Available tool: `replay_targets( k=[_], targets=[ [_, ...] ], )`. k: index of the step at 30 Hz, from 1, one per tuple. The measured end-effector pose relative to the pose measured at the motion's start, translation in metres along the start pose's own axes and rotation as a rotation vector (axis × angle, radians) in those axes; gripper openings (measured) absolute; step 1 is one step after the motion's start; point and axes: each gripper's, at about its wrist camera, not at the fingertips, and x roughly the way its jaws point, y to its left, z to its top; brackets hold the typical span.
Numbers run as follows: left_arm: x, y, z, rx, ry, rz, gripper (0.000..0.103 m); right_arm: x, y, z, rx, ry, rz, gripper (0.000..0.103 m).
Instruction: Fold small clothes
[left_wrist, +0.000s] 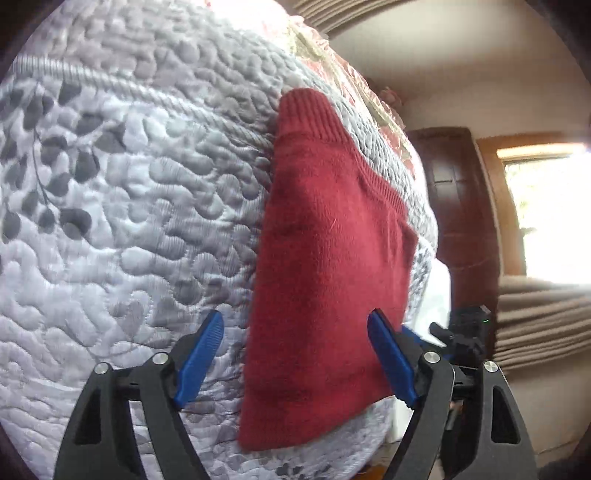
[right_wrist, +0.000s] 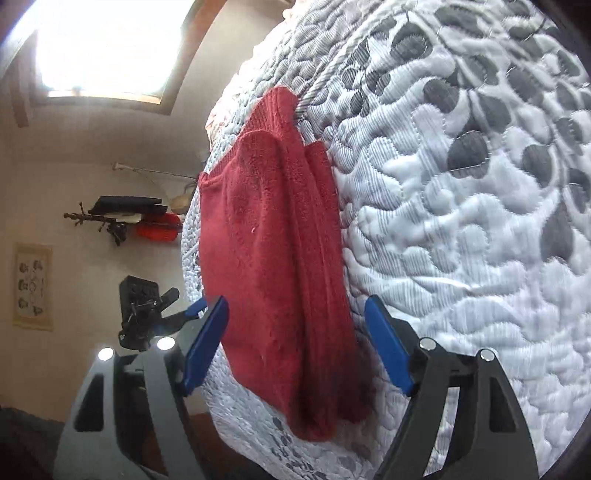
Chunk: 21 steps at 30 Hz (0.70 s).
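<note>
From my left wrist, my left gripper (left_wrist: 295, 354) stands wide and empty; the one red sweater (left_wrist: 325, 266) lies folded on the quilted bedspread (left_wrist: 129, 221), its long axis running away from me, its near edge between my fingers, toward the right one.

From my right wrist, my right gripper (right_wrist: 297, 343) is equally wide, holding nothing, the sweater's near end between its fingers. Neither hand looks clearly nearer. One garment, two grippers.
</note>
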Motion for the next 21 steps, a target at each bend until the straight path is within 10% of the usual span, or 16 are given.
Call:
replay_targets(
  k=[5,13,16,21],
  targets=[
    [0.03,0.014,0.012,-0.048,0.093,-0.13,0.082,0.04,-0.003,0.022,0.017,0.098,0.024,0.076],
    [0.082,0.017,0.008,-0.027,0.237,-0.12,0.083,0.066,0.01,0.028,-0.018,0.132,-0.003,0.077],
    [0.088,0.017,0.012,-0.041,0.242,-0.089,0.061,0.063,0.007,0.021,-0.012,0.113,0.006,0.044],
    [0.08,0.008,0.011,-0.049,0.255,-0.069,0.043,0.053,0.037,0.01,-0.036,0.055,-0.031,0.035]
  ],
)
